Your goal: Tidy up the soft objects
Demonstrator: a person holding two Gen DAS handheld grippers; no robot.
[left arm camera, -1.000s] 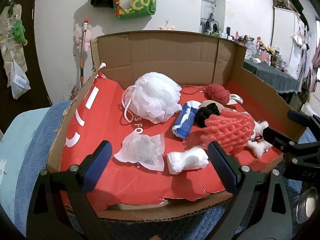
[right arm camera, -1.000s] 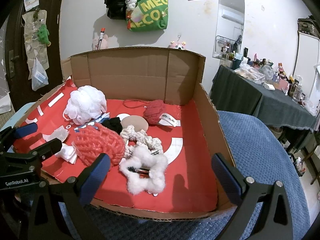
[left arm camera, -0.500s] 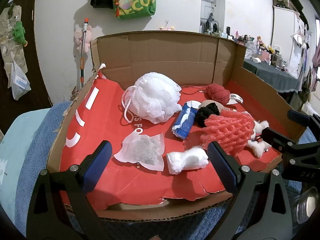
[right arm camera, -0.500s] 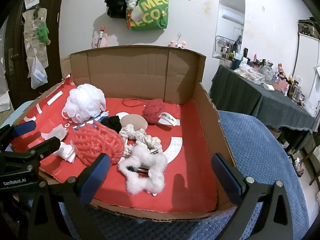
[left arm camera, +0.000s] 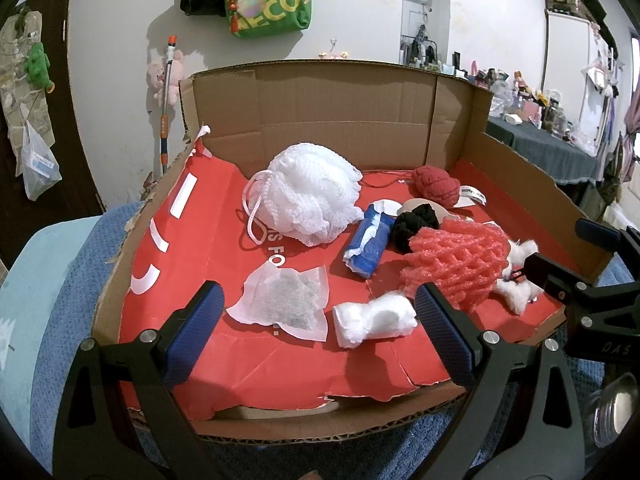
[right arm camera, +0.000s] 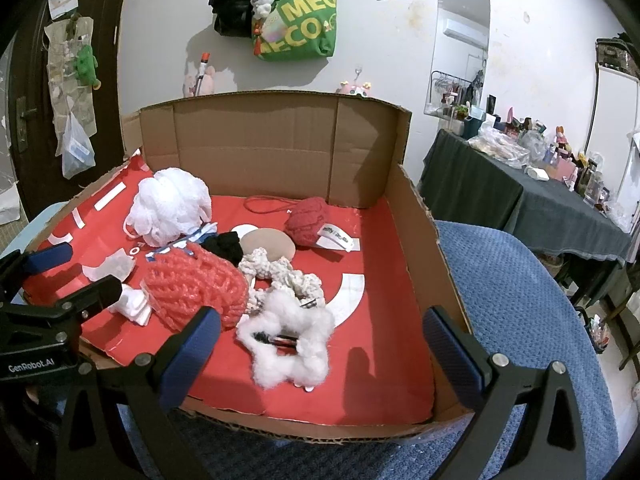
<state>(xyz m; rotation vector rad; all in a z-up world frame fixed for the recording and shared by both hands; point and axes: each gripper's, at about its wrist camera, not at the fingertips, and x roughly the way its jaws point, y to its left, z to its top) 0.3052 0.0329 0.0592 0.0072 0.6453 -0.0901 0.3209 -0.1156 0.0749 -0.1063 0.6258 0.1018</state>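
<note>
1. Two grippers, left gripper (left arm camera: 316,334) and right gripper (right arm camera: 320,346), hover released at the cardboard box (right arm camera: 256,144) front edge.
2. Soft objects lie inside; the white wad (left arm camera: 374,320) sits nearest the left gripper.
3. Recommended: straddle it fully, then close gently.

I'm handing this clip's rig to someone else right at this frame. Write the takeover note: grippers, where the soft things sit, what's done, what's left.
Left gripper: jaws open, empty, at the box's near edge over the white sachet and cotton roll.
Right gripper: jaws open, empty, over the fluffy white scrunchie.
Everything lies loose in the cardboard box: white bath pouf, red yarn ball, blue pack, black scrunchie, red foam net, cream scrunchie.
Done: nothing visibly sorted.
Left: all of the sorting.
</note>
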